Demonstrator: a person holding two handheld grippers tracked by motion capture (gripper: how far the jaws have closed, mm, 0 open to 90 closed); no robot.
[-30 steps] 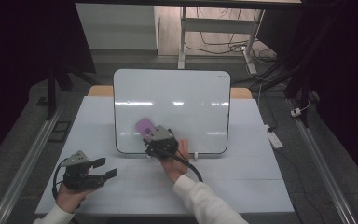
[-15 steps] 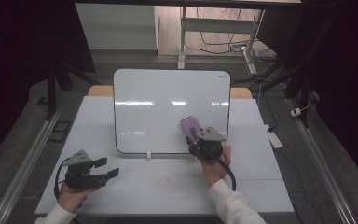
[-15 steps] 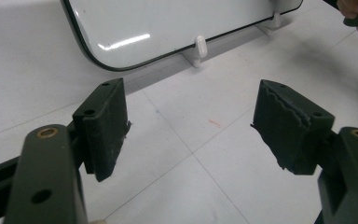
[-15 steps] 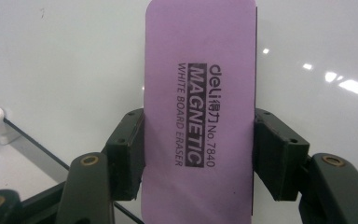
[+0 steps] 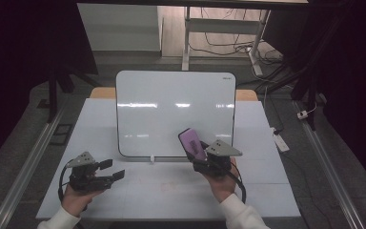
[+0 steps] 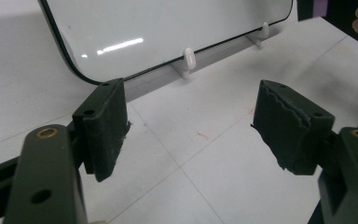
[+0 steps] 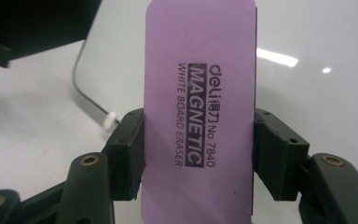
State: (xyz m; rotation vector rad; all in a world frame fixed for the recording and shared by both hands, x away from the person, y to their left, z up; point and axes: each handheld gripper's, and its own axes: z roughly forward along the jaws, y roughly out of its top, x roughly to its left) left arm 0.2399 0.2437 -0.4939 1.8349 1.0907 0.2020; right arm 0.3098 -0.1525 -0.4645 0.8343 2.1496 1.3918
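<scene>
A purple whiteboard eraser [image 5: 192,142] with black print is clamped between the jaws of my right gripper [image 5: 198,153]; in the right gripper view the eraser [image 7: 199,112] stands lengthwise between both pads, in front of the whiteboard. The white, black-rimmed whiteboard [image 5: 171,112] leans upright on small white feet mid-table, and the eraser sits against its lower right part. My left gripper [image 5: 112,170] rests low at the front left of the table, jaws open with nothing between them; in its own view the left gripper [image 6: 189,128] looks over bare table toward the board's lower edge [image 6: 168,70].
The white table [image 5: 267,191] runs from the board to the front edge. A white clip foot [image 6: 189,60] props the board's bottom. A small white device [image 5: 281,142] lies at the table's right edge. Metal rails flank the table; cables and a stand leg lie behind.
My right gripper has carried the eraser rightward along the board's lower part, from left of centre to the right side. The left gripper has stayed put.
</scene>
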